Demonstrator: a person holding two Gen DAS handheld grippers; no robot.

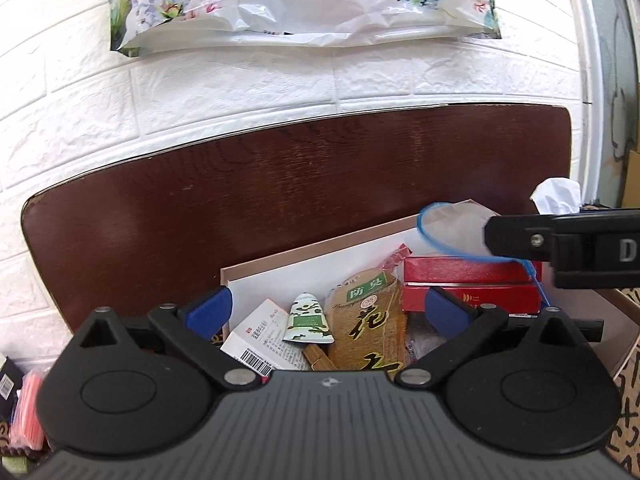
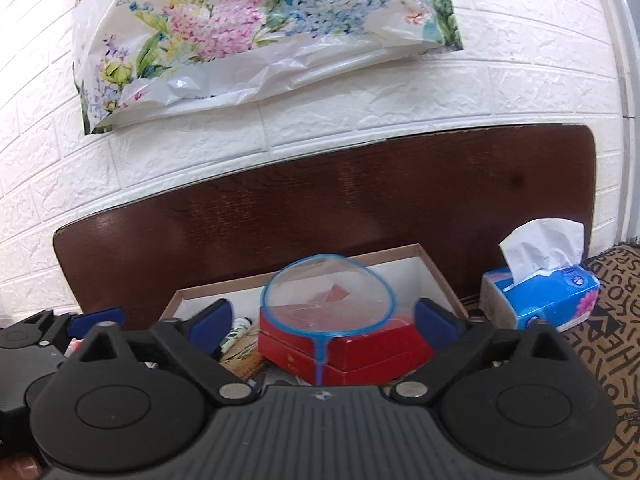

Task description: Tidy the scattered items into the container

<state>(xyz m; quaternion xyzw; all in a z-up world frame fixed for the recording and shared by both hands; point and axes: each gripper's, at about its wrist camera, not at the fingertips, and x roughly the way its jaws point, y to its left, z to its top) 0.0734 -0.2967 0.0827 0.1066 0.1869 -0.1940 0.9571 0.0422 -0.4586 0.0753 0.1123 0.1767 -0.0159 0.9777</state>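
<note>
Both the left gripper [image 1: 328, 308] and right gripper [image 2: 324, 316] hold their jaws wide apart, gripping nothing, above the filled box [image 2: 436, 276] at lower centre.

Bright, even indoor light fills both wrist views, washing the white brick wall [image 1: 248, 92] nearly flat and laying a soft sheen across the dark wooden surface [image 1: 280, 168], with little hard shadow anywhere. Fisheye distortion bows the surface's far edge and the brick courses into curves, and the frame corners fall to black. The blue-rimmed strainer [image 2: 328, 300] is smeared by motion blur in the right view, while the tissue box [image 2: 548, 300] stays fairly sharp.
</note>
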